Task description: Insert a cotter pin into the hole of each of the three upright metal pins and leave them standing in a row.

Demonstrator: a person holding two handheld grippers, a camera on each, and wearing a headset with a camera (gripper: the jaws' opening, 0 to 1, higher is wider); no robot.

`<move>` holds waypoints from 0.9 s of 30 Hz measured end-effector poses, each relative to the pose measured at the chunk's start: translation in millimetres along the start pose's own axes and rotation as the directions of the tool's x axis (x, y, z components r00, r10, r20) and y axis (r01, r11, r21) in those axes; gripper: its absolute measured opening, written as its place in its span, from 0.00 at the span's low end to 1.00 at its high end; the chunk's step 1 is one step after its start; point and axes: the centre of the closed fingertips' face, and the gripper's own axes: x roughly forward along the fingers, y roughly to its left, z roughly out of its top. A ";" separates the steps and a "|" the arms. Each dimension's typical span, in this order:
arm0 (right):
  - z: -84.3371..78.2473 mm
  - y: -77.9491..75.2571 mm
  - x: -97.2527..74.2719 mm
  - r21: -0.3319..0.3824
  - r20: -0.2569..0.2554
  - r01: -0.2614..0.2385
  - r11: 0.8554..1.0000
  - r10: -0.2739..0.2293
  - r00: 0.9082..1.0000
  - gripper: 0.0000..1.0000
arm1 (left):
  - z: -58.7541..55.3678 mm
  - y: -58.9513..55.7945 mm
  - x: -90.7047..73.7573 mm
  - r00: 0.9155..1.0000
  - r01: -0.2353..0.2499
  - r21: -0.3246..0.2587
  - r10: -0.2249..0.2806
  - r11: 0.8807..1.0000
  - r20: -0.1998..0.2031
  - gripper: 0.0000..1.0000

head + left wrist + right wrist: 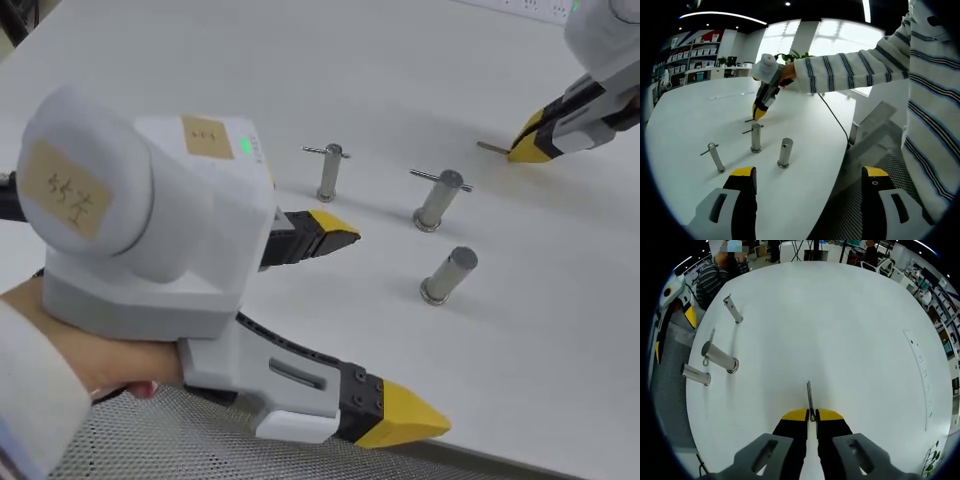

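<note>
Three upright metal pins stand on the white table (pixel 300 70). A cotter pin crosses the top of the far-left pin (pixel 328 178) and of the middle pin (pixel 437 203). The nearer pin (pixel 449 275) has a bare top. My right gripper (pixel 522 148) rests low at the far right, shut on a loose cotter pin (pixel 492 148) that lies flat and sticks out from its tips (pixel 812 415). The pin it holds (pixel 809 392) points toward the table's middle. My left gripper (pixel 372 320) hovers open near the table's front edge, nothing between its jaws (pixel 810 175), left of the pins.
A grey perforated mesh surface (pixel 200 440) lies below the table's near edge. The table's rounded edge (pixel 840 145) runs close to the left gripper. A striped sleeve (pixel 850 65) reaches over the table to the right gripper (pixel 760 107).
</note>
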 end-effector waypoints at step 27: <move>2.1 0.3 -3.3 -0.111 0.014 0.034 0.993 -0.033 0.999 0.00 | -5.3 12.0 -8.5 1.000 -0.021 -0.003 0.021 1.000 -0.012 0.79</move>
